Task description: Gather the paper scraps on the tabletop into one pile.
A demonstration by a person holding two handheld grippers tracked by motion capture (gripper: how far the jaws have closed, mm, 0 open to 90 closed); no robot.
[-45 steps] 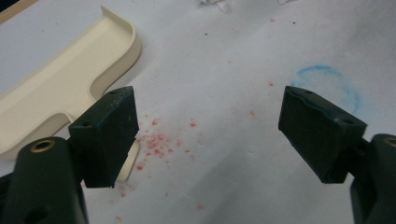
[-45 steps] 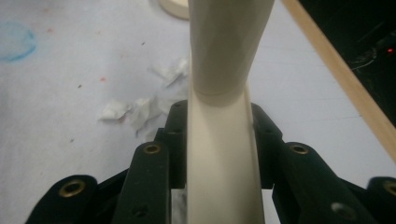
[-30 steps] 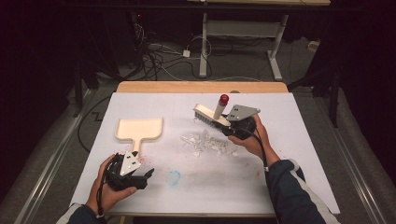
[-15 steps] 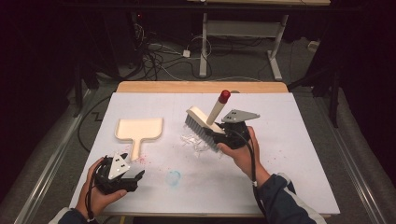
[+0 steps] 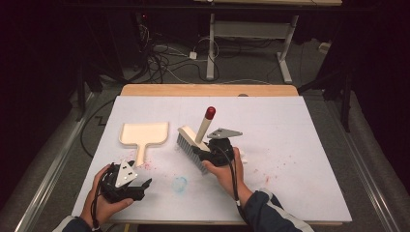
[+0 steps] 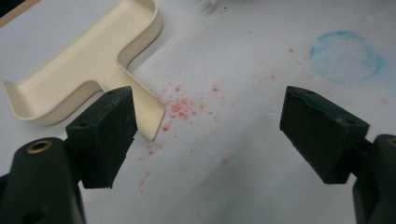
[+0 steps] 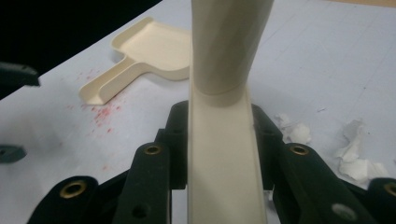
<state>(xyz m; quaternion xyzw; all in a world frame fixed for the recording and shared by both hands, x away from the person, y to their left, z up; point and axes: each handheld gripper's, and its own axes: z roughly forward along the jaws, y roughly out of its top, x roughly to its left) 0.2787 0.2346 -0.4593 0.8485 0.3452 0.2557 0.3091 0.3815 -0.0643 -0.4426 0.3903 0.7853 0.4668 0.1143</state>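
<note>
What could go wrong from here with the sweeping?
The cream dustpan lies loose beside the open left gripper, so the cream hand brush with the red-tipped handle, clamped in the right gripper, may shove it away. The white paper scraps lie behind the brush in the right gripper view, so a stroke may miss them.

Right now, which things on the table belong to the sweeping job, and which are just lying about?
In the job:
- cream hand brush with red-tipped handle, clamped in the right gripper
- cream plastic dustpan
- white paper scraps
- left gripper, open

Lying about:
- pink crumb specks
- blue ring stain
- cables on the floor
</note>
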